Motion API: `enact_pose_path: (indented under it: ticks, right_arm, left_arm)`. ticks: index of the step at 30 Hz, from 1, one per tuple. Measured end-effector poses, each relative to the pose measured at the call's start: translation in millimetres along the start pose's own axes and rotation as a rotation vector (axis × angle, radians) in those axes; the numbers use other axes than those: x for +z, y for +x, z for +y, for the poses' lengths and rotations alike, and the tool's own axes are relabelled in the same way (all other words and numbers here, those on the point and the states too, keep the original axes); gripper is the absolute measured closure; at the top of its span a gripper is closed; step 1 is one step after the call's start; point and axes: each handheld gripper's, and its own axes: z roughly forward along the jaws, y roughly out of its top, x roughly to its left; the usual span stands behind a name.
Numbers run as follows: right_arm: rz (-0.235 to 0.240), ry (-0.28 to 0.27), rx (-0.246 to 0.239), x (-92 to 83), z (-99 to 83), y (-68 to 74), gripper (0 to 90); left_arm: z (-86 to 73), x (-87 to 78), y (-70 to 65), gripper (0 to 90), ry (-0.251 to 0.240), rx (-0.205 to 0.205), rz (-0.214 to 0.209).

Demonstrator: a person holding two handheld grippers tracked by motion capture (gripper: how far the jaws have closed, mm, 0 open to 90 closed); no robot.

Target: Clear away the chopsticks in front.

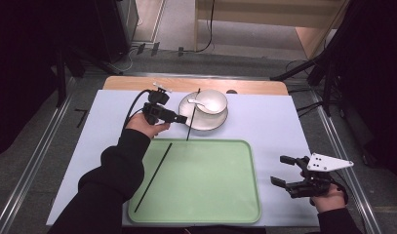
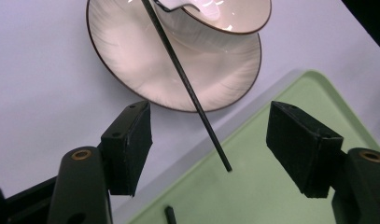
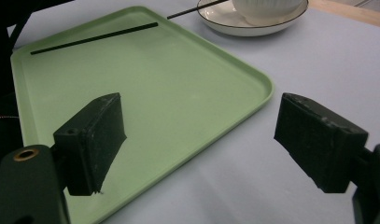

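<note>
One black chopstick (image 1: 153,176) lies slantwise on the left part of the green tray (image 1: 220,195). A second chopstick (image 1: 192,117) leans across the white plate (image 1: 206,123) and against the bowl (image 1: 213,100), its low end over the tray's far rim. A white spoon (image 1: 196,103) rests in the bowl. My left gripper (image 1: 179,118) is open just left of the plate. In the left gripper view (image 2: 208,140) the leaning chopstick (image 2: 187,86) runs through the gap between the jaws, touching neither pad. My right gripper (image 1: 280,170) is open and empty, right of the tray (image 3: 178,93).
A pale sheet (image 1: 264,122) covers the wooden table, whose far edge (image 1: 254,87) shows bare. Metal rails (image 1: 35,161) run along both sides of the table. Cables and dark stands lie on the floor beyond the table.
</note>
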Motion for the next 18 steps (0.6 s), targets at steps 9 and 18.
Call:
enact_pose_path:
  ticks: [9, 18]
  right_arm:
    - [-0.004, 0.001, 0.000, -1.9, -1.1, 0.6, 16.6]
    - [-0.009, -0.012, 0.006, -5.8, -2.5, 0.5, 16.8]
  left_arm:
    - [12.9, 32.5, -0.4, 39.4, 0.057, -0.008, 0.082]
    - [22.6, 61.5, -2.9, 51.9, 0.080, -0.038, 0.114]
